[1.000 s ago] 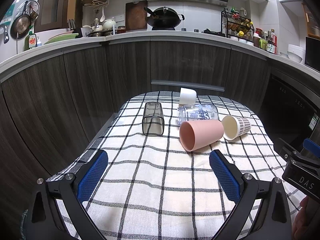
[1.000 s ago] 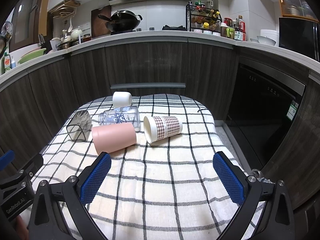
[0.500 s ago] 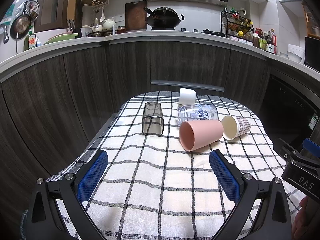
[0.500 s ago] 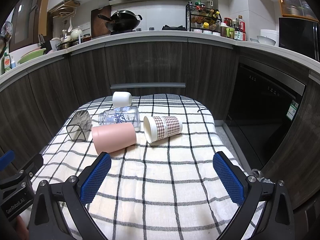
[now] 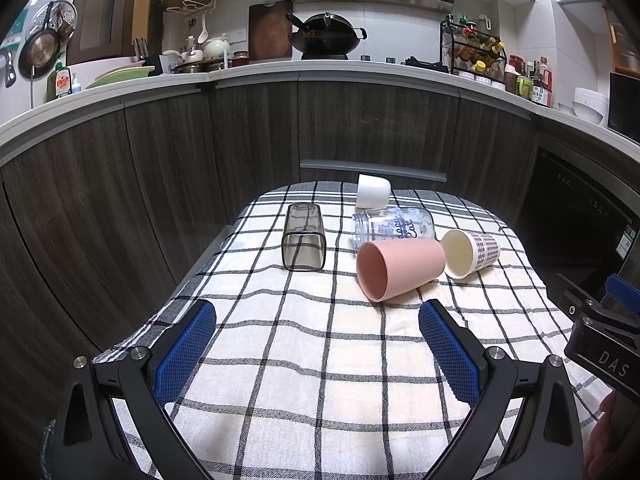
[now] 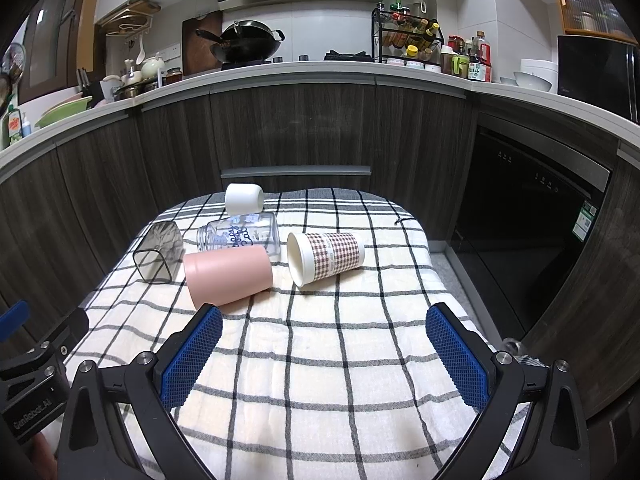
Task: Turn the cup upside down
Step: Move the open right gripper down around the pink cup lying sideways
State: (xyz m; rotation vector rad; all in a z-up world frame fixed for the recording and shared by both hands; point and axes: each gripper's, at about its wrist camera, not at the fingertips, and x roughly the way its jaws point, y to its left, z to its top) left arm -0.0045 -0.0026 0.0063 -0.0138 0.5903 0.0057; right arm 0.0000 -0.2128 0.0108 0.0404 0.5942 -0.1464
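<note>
My left gripper hangs over the near part of the checked cloth with its jaws spread wide and nothing between them. My right gripper is the same: jaws wide apart, empty, above bare cloth.

Five vessels lie on their sides toward the far end of the cloth. The pink cup is nearest, its mouth turned toward my left gripper; from the right wrist I see its side, just past my left pad. Touching or almost touching it on the right is the plaid paper cup, mouth facing near-left. Behind the pink cup lies a clear jar with blue print, pressed against it or just beside; I cannot tell which. A white cup lies behind the jar at the far edge. The smoky square tumbler lies apart to the left, its open end toward me.

Nothing stands between either gripper and the cups. The pink cup hides the jar's lower side, and the jar's print is too small to read. Each gripper's body shows only partly at the edge of the other's view. Beyond the table run dark cabinets and a crowded counter with a wok.
</note>
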